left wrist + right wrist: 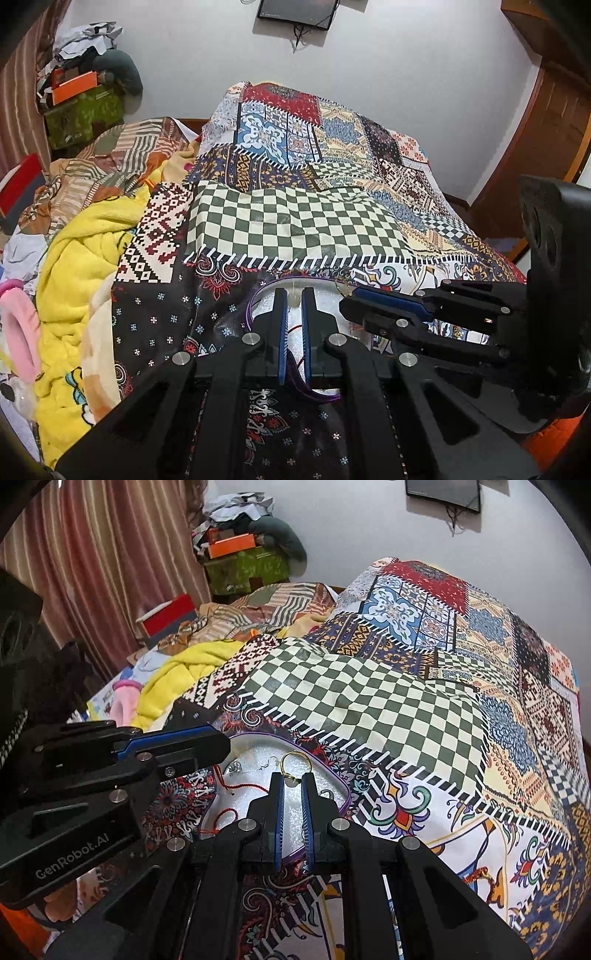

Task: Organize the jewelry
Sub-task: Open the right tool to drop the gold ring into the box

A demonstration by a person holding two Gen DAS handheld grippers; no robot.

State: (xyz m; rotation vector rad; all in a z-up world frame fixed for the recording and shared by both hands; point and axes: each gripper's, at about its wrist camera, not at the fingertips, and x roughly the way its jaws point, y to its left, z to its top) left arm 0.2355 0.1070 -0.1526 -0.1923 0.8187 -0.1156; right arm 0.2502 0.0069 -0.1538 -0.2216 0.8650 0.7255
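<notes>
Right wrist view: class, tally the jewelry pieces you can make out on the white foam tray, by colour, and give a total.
Gold: 1, the gold ring at the right gripper tips.
Red: 1, the red cord.
Silver: 2, the silver hook earring and the silver cluster, too small to identify.
Total: 4 on the tray.

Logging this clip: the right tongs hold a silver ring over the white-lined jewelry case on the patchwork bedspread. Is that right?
Not quite: the ring is gold, not silver. The right wrist view shows the gold hoop at the tips of the right tongs, over the white-lined jewelry case on the patchwork bedspread.
</notes>
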